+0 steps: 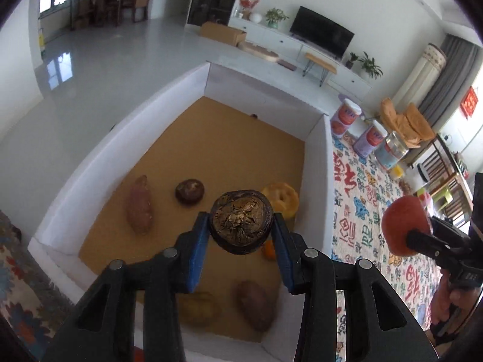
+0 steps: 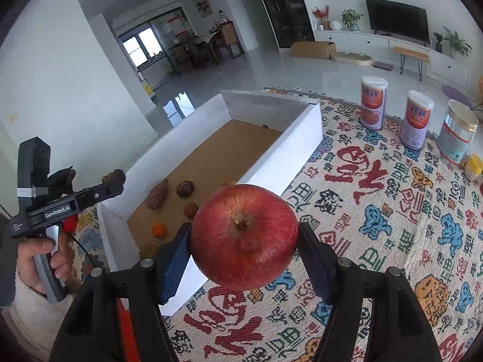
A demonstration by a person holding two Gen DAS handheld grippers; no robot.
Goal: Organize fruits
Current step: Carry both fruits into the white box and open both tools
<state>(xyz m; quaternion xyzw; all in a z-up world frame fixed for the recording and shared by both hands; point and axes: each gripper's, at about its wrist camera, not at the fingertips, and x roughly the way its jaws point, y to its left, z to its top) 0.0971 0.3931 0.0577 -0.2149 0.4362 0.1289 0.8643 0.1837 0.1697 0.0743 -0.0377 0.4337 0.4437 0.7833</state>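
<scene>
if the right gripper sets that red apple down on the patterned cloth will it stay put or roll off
The round, glossy red apple is clamped at its sides by the right gripper, stem facing the camera. Set down on its side, it would likely roll a little; stem up, probably not. The woven patterned cloth looks flat and textured, so it should slow any roll. The smooth skin may slip.

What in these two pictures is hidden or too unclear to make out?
- Left wrist view: the small orange fruit in the white box is mostly covered by the left gripper and its dark mushroom.
- Left wrist view: the two lumps nearest the camera are blurred.
- Right wrist view: the red apple in the right gripper hides the box's near corner.
</scene>
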